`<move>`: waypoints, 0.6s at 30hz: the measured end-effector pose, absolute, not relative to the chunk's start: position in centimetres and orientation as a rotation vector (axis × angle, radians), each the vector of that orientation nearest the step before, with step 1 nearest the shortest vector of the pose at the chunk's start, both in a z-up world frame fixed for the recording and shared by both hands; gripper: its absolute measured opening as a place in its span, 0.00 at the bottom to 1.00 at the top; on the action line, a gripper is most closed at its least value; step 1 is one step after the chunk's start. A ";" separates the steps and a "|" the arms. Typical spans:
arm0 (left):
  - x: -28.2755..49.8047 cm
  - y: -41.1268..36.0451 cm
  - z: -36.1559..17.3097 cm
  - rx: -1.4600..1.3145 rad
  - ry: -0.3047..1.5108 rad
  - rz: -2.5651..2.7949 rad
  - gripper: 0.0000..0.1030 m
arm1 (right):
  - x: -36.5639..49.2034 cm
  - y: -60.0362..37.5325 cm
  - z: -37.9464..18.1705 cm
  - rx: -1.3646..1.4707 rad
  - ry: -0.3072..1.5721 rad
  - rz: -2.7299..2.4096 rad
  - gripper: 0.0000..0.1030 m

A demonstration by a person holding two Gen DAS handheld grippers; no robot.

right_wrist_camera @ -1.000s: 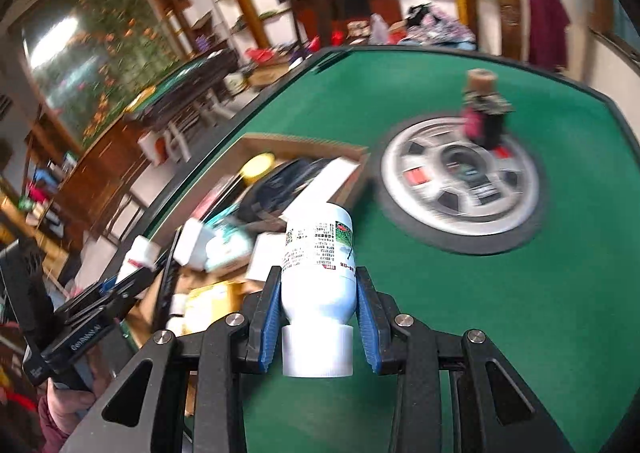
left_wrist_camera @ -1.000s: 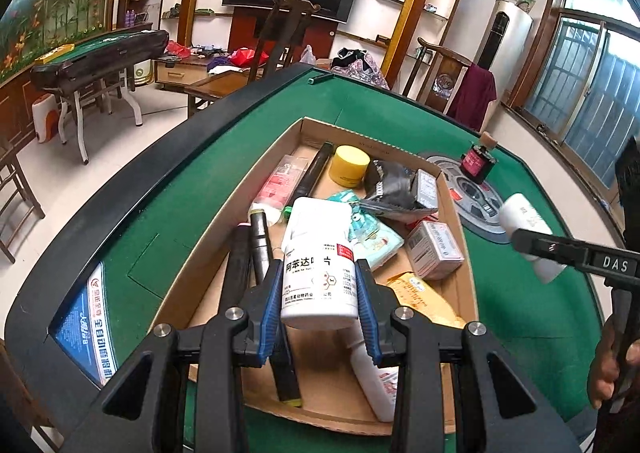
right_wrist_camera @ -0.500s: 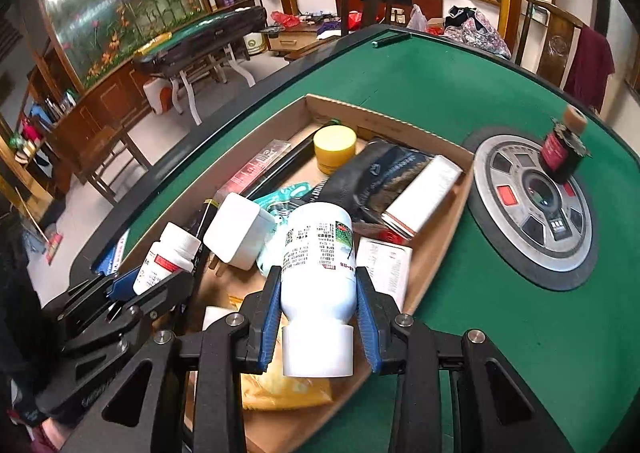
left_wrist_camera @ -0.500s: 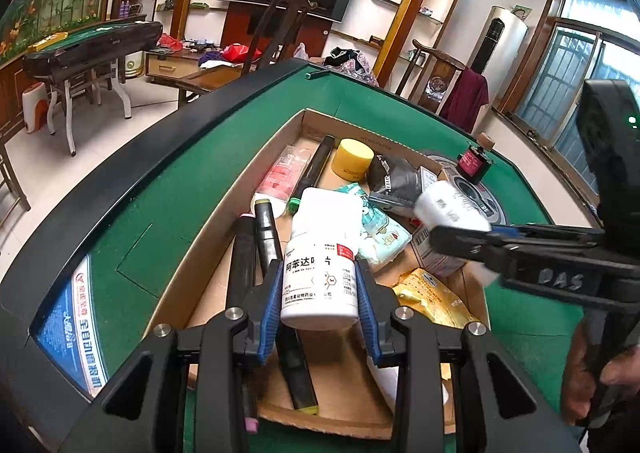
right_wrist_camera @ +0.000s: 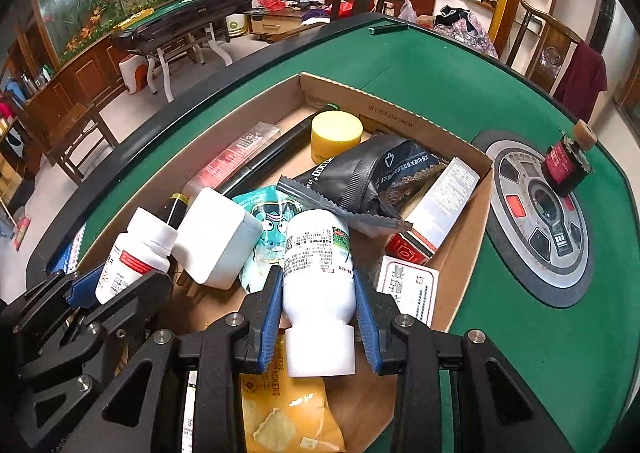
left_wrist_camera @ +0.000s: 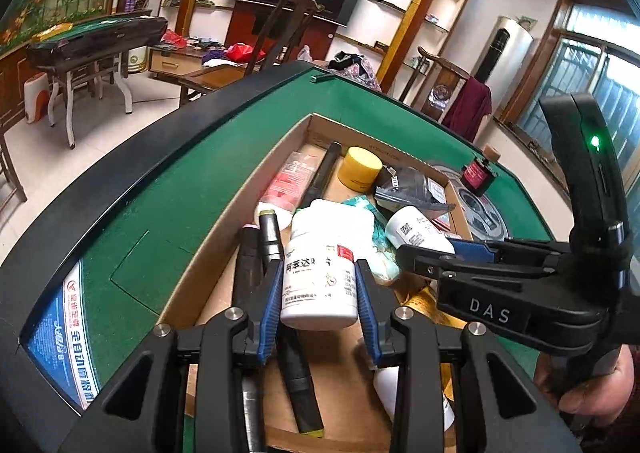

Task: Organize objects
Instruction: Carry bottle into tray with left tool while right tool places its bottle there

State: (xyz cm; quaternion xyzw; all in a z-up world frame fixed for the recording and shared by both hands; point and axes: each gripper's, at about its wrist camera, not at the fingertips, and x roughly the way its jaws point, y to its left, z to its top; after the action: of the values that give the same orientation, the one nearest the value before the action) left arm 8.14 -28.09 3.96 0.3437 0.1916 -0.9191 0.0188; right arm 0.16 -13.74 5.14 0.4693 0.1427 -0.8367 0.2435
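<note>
My left gripper is shut on a white pill bottle with a red label and holds it above the open cardboard box. In the right wrist view, that left gripper and its bottle sit at the lower left. My right gripper is shut on a second white bottle with a printed label, cap end toward the camera, over the box's near part. From the left wrist view, the right gripper comes in from the right with its bottle beside mine.
The box on the green felt table holds a yellow jar, a black pouch, a white square container, small cartons, black markers and a cracker packet. A small dark corked bottle stands on the round centre panel.
The right gripper has swung left with its bottle, from above the green felt to above the box, and now sits close beside the left gripper. The left gripper has barely moved.
</note>
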 end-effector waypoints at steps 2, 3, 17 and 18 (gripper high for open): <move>8.4 -28.3 4.0 1.047 0.615 -2.851 0.33 | 0.2 -13.8 5.1 1.279 0.393 -2.288 0.37; 8.6 -28.5 4.0 1.036 0.624 -2.850 0.33 | 0.2 -13.7 5.1 1.278 0.389 -2.288 0.37; 11.7 -29.2 8.0 0.875 0.684 -2.860 0.75 | 4.5 -12.4 9.1 1.077 0.308 -2.382 0.73; 12.0 -29.2 8.2 0.861 0.682 -2.859 0.78 | 5.2 -12.0 9.7 1.032 0.314 -2.415 0.77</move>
State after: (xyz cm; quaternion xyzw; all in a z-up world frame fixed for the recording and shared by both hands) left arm 11.96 -29.15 8.25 0.2808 0.2225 -0.9328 0.0397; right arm 5.20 -12.04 9.71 0.3782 0.1153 -0.8850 0.2458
